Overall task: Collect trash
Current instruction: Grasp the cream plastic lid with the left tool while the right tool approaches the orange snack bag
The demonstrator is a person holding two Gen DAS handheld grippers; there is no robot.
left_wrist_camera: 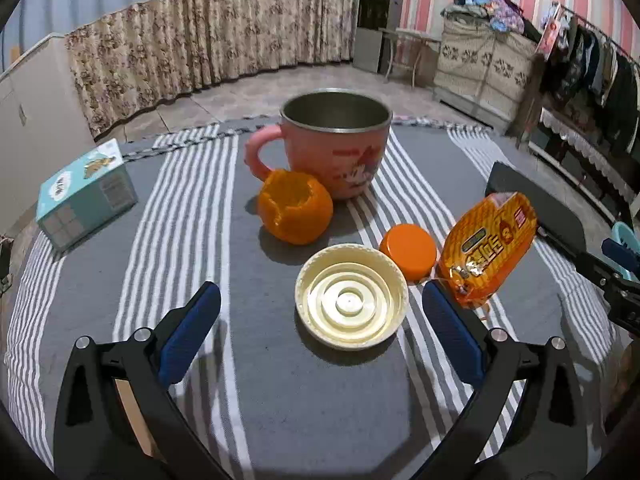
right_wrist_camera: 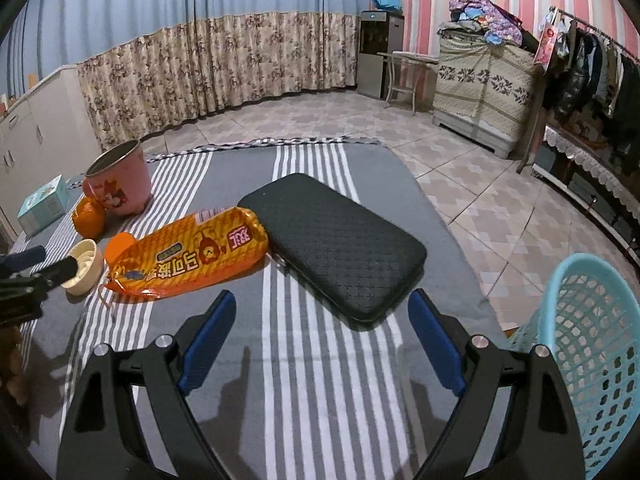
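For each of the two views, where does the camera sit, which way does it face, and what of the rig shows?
Left wrist: sits behind the open left gripper, angled down over the striped tablecloth at the cream lid, orange peel and pink cup; the right gripper's tips show at the right edge.
Right wrist: sits behind the open right gripper, facing the black case, with the blue basket at right; the left gripper's tips show at the left edge.
Shared: snack wrapper, lid, peel, cup, case, teal box.

The teal basket (right_wrist_camera: 592, 360) runs off the right wrist view's right edge. The orange cap (left_wrist_camera: 408, 251) sits partly behind the cream lid (left_wrist_camera: 351, 297), and the snack wrapper (left_wrist_camera: 486, 246) covers part of the black case (left_wrist_camera: 532, 196).
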